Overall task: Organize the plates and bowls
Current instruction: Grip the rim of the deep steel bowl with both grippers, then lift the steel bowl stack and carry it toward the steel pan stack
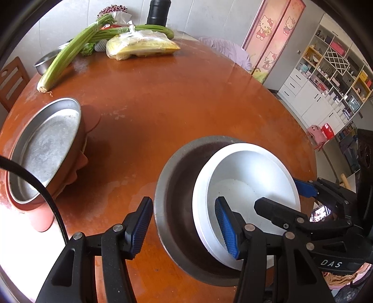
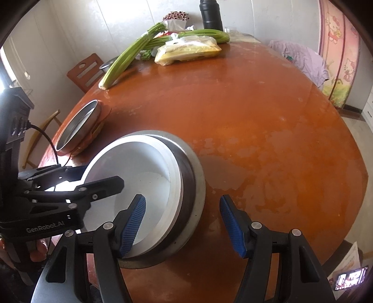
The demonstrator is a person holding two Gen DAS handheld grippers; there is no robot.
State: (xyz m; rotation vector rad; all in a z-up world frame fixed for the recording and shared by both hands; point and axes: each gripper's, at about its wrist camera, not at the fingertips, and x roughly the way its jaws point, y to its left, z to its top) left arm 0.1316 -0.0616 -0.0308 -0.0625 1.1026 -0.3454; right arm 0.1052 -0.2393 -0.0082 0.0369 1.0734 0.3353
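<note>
A white bowl (image 1: 247,172) sits nested inside a wider steel bowl (image 1: 179,172) on the orange-brown round table (image 1: 163,98). My left gripper (image 1: 184,226) is open and straddles the left rims of both bowls, with one pad inside the white bowl and the other outside the steel rim, apart from it. My right gripper (image 2: 183,227) is also open and straddles the opposite rims of the white bowl (image 2: 139,167) and the steel bowl (image 2: 195,177). A strip of table shows between its outer pad and the steel. Each gripper appears in the other's view: the right gripper (image 1: 279,193), the left gripper (image 2: 102,174).
A steel pan (image 1: 46,149) rests on pink plates at the table's left edge. Across the table lie celery stalks (image 1: 70,53), a yellow food bag (image 1: 139,45), a black bottle (image 1: 158,11) and a small steel bowl (image 1: 44,63). Wooden chairs (image 2: 86,70) stand beyond the left side.
</note>
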